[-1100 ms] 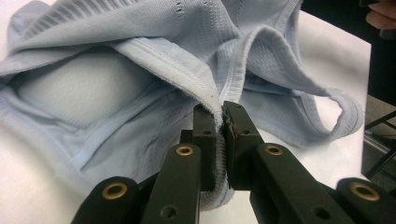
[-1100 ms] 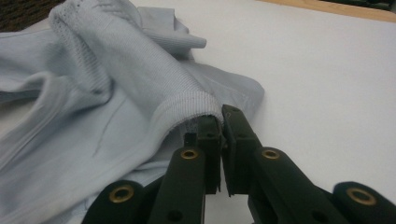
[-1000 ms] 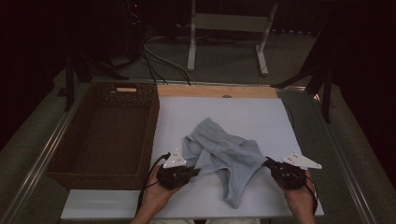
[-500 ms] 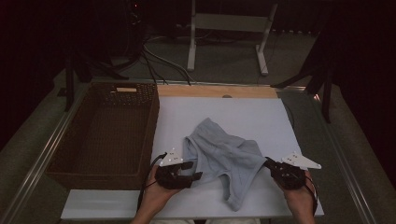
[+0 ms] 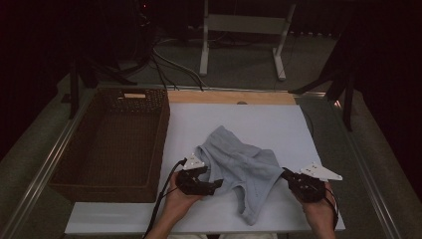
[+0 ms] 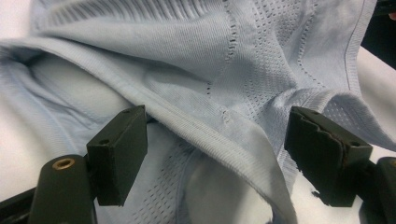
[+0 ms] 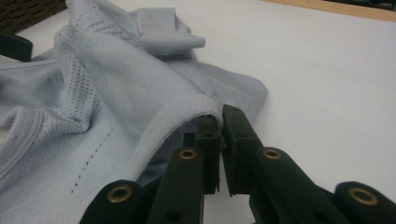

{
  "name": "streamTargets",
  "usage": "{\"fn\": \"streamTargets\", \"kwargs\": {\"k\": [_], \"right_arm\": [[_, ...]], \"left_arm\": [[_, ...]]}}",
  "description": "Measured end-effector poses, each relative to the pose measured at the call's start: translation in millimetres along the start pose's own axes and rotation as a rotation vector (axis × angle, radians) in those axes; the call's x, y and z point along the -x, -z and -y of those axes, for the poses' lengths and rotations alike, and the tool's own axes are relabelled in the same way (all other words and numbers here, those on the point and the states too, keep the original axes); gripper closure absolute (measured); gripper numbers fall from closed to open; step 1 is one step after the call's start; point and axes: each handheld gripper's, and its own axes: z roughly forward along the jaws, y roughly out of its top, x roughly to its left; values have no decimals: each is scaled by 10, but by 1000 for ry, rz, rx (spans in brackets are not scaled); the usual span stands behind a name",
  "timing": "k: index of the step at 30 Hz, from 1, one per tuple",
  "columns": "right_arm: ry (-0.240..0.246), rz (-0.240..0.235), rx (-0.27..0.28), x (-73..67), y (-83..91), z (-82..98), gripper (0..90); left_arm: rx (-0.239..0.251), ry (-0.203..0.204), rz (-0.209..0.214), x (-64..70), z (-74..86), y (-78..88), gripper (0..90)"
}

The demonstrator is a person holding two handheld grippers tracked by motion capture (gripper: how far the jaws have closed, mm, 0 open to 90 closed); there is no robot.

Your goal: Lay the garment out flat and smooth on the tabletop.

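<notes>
A light-blue knit garment (image 5: 239, 167) lies crumpled on the white table top (image 5: 259, 124). My left gripper (image 5: 215, 185) is at its left edge. In the left gripper view its jaws (image 6: 217, 114) have just been opening and stand wide apart. A ribbed hem of the garment (image 6: 261, 56) runs between them, and the pads do not press on it. My right gripper (image 5: 285, 174) is at the garment's right corner. In the right gripper view it (image 7: 220, 116) is shut, with the ribbed hem of the garment (image 7: 116, 93) pinched at the tips.
A dark woven basket (image 5: 161, 144) stands empty to the left of the white top. A wooden strip (image 5: 234, 97) borders the far edge. Beyond the table are cables and a metal stand (image 5: 244, 30) on the floor.
The left jaws went from shut on the garment's left edge to wide open. The left hand shifted slightly right and down, and the cloth's left side sank. The right gripper stayed put.
</notes>
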Motion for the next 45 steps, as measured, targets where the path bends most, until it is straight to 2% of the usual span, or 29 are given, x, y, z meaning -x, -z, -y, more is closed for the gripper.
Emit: {"fn": "streamTargets", "kwargs": {"k": [4,5,6,8,11,14,20,21,22,24,26,31,35,40,45], "right_arm": [[0,-1,0,0,2,0,857],[1,-1,0,0,2,0,857],[1,-2,0,1,2,0,856],[1,-1,0,1,2,1,856],[3,-3,-3,0,1,2,851],[4,-6,-3,0,3,4,847],[3,-9,-2,3,10,4,840],[3,-9,-2,3,10,4,840],[4,-11,-3,4,12,4,840],[5,-19,-7,2,17,6,827],[10,-25,-9,0,26,9,782],[7,-2,-8,7,65,11,606],[6,-9,2,32,122,-1,532],[-17,8,29,110,229,-1,457],[-32,22,11,155,179,-41,362]], "left_arm": [[-31,7,-7,-13,10,-54,236],[-37,7,-1,-14,12,-56,266],[-38,1,0,-10,13,-51,324],[-40,-13,18,2,13,-32,520],[-37,-39,30,32,14,18,738],[-21,-61,32,63,6,103,823],[25,-75,17,79,-1,339,849],[25,-75,17,79,-1,339,852],[48,-72,8,65,2,437,852],[62,-69,-5,40,9,523,856],[78,-62,-16,15,14,596,858],[92,-62,-34,-23,38,712,859],[98,-64,-51,-34,51,758,859],[103,-69,-55,-34,53,784,859],[105,-73,-60,-33,60,788,859]]}}
